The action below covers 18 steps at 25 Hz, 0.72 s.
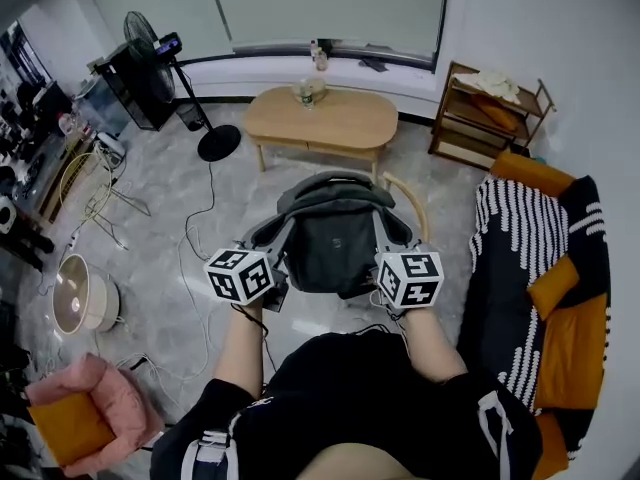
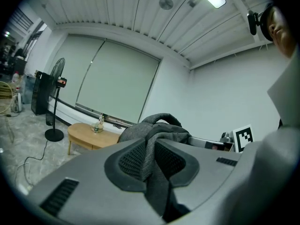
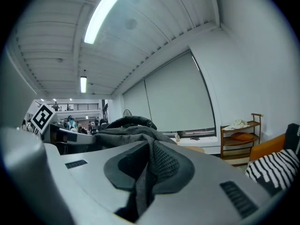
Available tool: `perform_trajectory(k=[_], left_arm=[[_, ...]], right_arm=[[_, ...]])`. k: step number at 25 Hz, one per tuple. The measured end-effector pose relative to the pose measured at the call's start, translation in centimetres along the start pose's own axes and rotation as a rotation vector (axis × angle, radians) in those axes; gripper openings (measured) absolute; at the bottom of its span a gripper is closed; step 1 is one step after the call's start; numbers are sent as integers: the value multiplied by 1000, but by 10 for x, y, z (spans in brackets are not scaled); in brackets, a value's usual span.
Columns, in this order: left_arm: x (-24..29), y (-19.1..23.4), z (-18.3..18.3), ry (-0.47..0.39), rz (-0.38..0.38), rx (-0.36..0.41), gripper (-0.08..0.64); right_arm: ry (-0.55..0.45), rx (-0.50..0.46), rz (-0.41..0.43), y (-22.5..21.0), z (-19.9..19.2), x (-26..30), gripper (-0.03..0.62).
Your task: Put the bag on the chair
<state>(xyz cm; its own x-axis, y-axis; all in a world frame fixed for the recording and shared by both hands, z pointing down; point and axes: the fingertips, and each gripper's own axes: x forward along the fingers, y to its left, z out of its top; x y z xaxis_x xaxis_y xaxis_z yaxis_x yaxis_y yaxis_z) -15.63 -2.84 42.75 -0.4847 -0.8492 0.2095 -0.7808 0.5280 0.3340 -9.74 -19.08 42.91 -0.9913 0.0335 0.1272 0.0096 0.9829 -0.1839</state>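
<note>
A dark grey backpack (image 1: 335, 233) hangs between my two grippers, in front of the person's body. Behind its right side shows the light wooden rail of the chair (image 1: 418, 213); the chair's seat is hidden by the bag. My left gripper (image 1: 275, 263) is shut on a fold of the bag's left side, and the grey fabric (image 2: 157, 139) runs between its jaws (image 2: 151, 165). My right gripper (image 1: 385, 260) is shut on the bag's right side, with fabric (image 3: 126, 130) pinched between its pads (image 3: 147, 172).
An oval wooden coffee table (image 1: 320, 118) stands beyond the chair. To the right is an orange sofa with a striped blanket (image 1: 530, 258), and behind it a wooden shelf (image 1: 490, 113). A standing fan (image 1: 150, 43), a round appliance (image 1: 80, 293), floor cables and a pink seat (image 1: 90, 408) are on the left.
</note>
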Motion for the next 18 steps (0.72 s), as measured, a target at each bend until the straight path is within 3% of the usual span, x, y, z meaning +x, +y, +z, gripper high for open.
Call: perform_trajectory(k=[12, 18], left_arm=[[143, 12, 23, 72, 14, -1, 77], [186, 42, 24, 107, -29, -12, 75]], right_arm=[[19, 41, 7, -114, 17, 77, 52], [48, 42, -41, -132, 8, 114, 51]])
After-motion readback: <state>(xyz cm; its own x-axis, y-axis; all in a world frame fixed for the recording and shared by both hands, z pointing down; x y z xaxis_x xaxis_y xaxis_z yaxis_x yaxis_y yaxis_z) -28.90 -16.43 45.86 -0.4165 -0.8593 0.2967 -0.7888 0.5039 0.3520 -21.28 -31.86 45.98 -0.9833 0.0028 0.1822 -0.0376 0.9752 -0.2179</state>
